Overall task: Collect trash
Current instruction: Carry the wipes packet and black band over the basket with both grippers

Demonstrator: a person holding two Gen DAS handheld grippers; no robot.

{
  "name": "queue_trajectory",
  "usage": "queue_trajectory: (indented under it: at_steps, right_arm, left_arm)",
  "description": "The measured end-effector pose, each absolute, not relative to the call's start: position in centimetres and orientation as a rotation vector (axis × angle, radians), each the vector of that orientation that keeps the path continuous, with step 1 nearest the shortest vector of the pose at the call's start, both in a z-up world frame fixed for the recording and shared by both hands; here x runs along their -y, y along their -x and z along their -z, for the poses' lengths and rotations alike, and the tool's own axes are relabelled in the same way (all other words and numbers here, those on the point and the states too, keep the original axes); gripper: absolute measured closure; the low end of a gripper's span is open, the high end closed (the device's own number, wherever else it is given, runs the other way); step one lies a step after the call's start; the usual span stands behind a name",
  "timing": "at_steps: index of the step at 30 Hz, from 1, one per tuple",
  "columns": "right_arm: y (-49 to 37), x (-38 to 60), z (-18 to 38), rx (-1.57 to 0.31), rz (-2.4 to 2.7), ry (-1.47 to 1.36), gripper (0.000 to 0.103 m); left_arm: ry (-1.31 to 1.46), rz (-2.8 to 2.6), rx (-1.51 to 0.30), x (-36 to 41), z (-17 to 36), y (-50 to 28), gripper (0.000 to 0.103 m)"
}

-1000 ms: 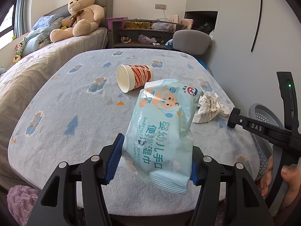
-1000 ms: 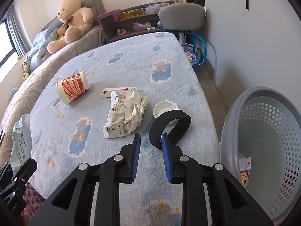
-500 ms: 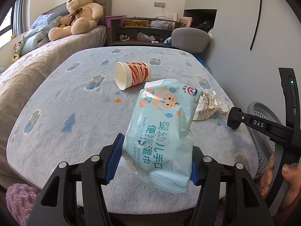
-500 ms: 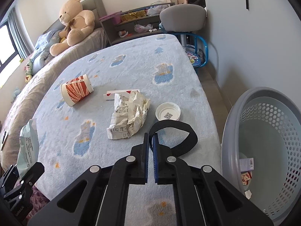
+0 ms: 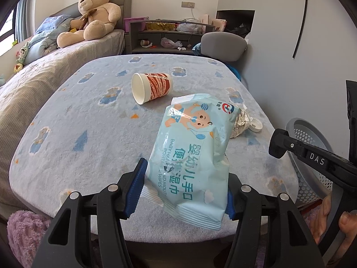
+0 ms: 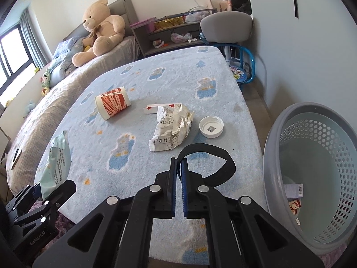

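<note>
Left gripper [image 5: 184,187] clamped on baby wipes pack [image 5: 196,154] above blue blanket [image 5: 93,120]; paper cup [image 6: 112,105], crumpled paper [image 6: 171,129], white lid [image 6: 211,126] lying there; right gripper [image 6: 178,174] pinching black band [image 6: 214,154]; laundry basket [image 6: 312,163] far right.

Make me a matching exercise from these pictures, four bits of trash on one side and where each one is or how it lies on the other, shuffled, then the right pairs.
Things:
1. wipes pack
2. paper cup
3. black band
4. white lid

States:
A. lying on its side on the blanket
B. pinched in the right gripper
C. held in the left gripper
D. flat on the blanket beside the crumpled paper

Pairs: 1-C, 2-A, 3-B, 4-D
</note>
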State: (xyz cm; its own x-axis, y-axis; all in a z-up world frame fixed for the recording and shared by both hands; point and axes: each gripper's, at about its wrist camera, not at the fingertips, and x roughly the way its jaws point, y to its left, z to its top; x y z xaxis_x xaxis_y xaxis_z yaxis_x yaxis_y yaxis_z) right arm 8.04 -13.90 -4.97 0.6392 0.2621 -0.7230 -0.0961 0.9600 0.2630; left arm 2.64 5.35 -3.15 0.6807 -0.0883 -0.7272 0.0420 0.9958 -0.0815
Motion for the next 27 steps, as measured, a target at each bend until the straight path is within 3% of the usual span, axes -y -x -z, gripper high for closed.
queue_trajectory:
  at_steps: [27]
  right_arm:
    - [-1.9,22.2,2.4,-0.768,-0.166,-0.268,0.098]
  left_arm:
    - [-0.020,0.217,-0.807,4.6,0.7,0.5,0.046]
